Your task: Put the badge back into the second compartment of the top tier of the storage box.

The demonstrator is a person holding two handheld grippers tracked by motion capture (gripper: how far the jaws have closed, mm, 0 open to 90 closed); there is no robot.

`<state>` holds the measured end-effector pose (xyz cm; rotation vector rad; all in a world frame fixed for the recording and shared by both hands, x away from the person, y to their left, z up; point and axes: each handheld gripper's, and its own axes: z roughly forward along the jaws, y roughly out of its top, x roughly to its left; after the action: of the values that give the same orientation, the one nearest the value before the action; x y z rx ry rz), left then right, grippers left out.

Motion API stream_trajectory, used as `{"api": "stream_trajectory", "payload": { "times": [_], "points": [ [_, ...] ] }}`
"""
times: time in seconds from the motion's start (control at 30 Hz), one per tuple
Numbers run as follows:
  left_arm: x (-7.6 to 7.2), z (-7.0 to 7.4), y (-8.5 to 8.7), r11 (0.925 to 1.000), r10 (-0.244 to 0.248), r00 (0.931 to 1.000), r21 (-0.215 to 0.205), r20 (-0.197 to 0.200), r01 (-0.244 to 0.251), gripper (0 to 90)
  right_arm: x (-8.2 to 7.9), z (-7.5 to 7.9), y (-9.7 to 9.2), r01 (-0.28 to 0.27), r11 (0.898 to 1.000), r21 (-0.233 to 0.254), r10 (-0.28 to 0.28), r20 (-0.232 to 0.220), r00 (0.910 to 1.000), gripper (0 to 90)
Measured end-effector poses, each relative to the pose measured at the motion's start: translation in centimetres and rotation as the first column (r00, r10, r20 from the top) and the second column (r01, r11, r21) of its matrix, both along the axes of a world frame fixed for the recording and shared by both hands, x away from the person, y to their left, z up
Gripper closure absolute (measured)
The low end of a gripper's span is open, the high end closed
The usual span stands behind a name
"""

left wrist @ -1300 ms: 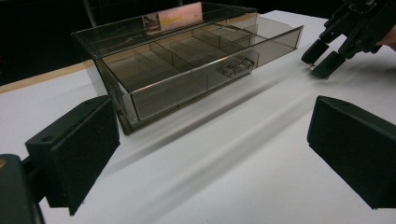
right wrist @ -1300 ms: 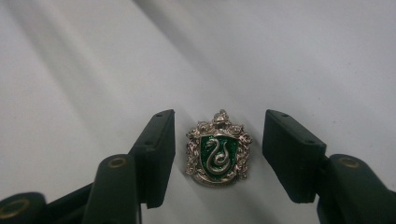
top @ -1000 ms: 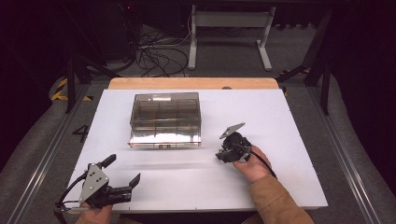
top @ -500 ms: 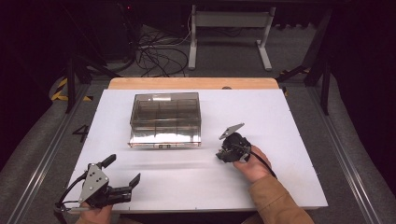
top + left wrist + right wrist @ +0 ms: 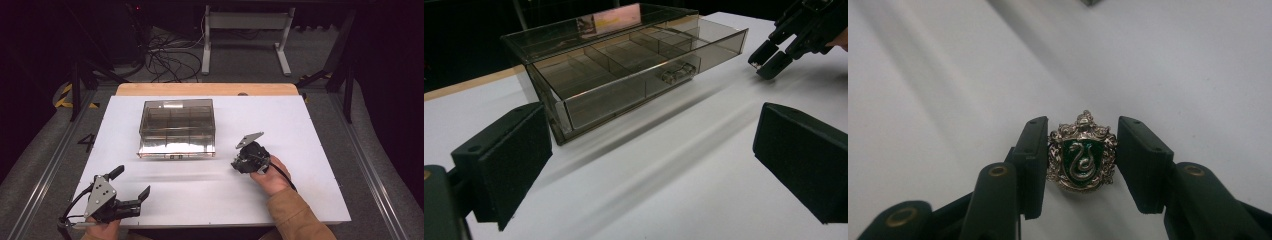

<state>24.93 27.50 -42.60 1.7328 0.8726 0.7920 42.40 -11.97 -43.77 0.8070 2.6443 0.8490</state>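
Right gripper (image 5: 1081, 160) pinches a silver crest badge with a green snake shield (image 5: 1081, 151) low over the white desk (image 5: 210, 195).

The smoked clear plastic organiser box (image 5: 177, 128) sits mid-desk, its drawer pulled out toward the person; its divided compartments look empty, though glare off the front wall blurs the nearest row. The badge is clamped between the right jaws, just right of the box. The left gripper (image 5: 131, 186) rests at the desk's near left corner, jaws spread wide on nothing.
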Motion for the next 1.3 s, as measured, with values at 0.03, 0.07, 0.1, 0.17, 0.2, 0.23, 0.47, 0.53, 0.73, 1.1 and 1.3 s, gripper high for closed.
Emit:
{"api": "stream_trajectory", "payload": {
  "times": [0.03, 0.07, 0.1, 0.17, 0.2, 0.23, 0.47, 0.53, 0.73, 1.1, 1.3],
  "points": [
    [0.0, 0.0, 0.0, 1.0000, 0.000, 1.0000, 0.000, 0.000, 0.000, 3.1, -0.1, 0.1, 0.0, -0.001, 1.000, 0.006, 0.001, 0.007, 1.0000, 57.2],
    [0.0, 0.0, 0.0, 1.0000, 0.001, 1.0000, 0.001, 0.001, -0.001, 3.1, -0.1, 0.3, -0.1, -0.005, 1.000, 0.020, 0.005, 0.018, 0.9998, 57.2],
    [0.0, 0.0, 0.0, 1.0000, 0.001, 1.0000, 0.001, 0.001, -0.001, 3.1, -0.2, 0.4, -0.2, -0.007, 0.999, 0.031, 0.006, 0.027, 0.9996, 57.2],
    [0.0, 0.0, 0.0, 1.0000, 0.000, 1.0000, -0.001, -0.001, 0.000, 3.1, -0.3, 0.6, -0.2, -0.008, 0.999, 0.043, 0.006, 0.036, 0.9993, 57.2],
    [0.0, 0.0, 0.0, 1.0000, 0.001, 1.0000, 0.001, 0.000, -0.001, 3.1, -0.5, 1.0, -0.4, -0.010, 0.998, 0.064, 0.006, 0.052, 0.9986, 57.2],
    [0.0, 0.0, 0.0, 1.0000, 0.001, 1.0000, 0.001, 0.001, -0.001, 3.1, -0.5, 1.0, -0.4, -0.010, 0.998, 0.064, 0.006, 0.052, 0.9986, 57.2],
    [0.0, 0.0, 0.0, 1.0000, 0.002, 1.0000, -0.002, -0.001, -0.002, 3.1, -1.3, 2.0, -0.9, -0.044, 0.987, 0.154, 0.025, 0.122, 0.9922, 57.2],
    [0.0, 0.0, 0.0, 1.0000, 0.002, 1.0000, -0.001, -0.001, -0.002, 3.1, -1.4, 2.3, -1.0, -0.049, 0.984, 0.171, 0.026, 0.136, 0.9904, 57.2],
    [-0.1, 0.0, 0.0, 1.0000, 0.002, 1.0000, -0.001, 0.001, -0.002, 3.2, -1.8, 2.8, -1.4, -0.070, 0.973, 0.221, 0.031, 0.172, 0.9846, 57.2],
    [-0.1, 0.0, 0.0, 1.0000, 0.003, 1.0000, -0.002, 0.001, -0.003, 3.2, -1.9, 3.2, -1.6, -0.081, 0.965, 0.251, 0.034, 0.184, 0.9822, 57.1],
    [0.0, 0.0, 0.0, 1.0000, 0.003, 1.0000, 0.000, 0.002, -0.003, 3.2, -2.0, 3.3, -1.7, -0.085, 0.963, 0.256, 0.037, 0.186, 0.9818, 57.2]
  ]
}}
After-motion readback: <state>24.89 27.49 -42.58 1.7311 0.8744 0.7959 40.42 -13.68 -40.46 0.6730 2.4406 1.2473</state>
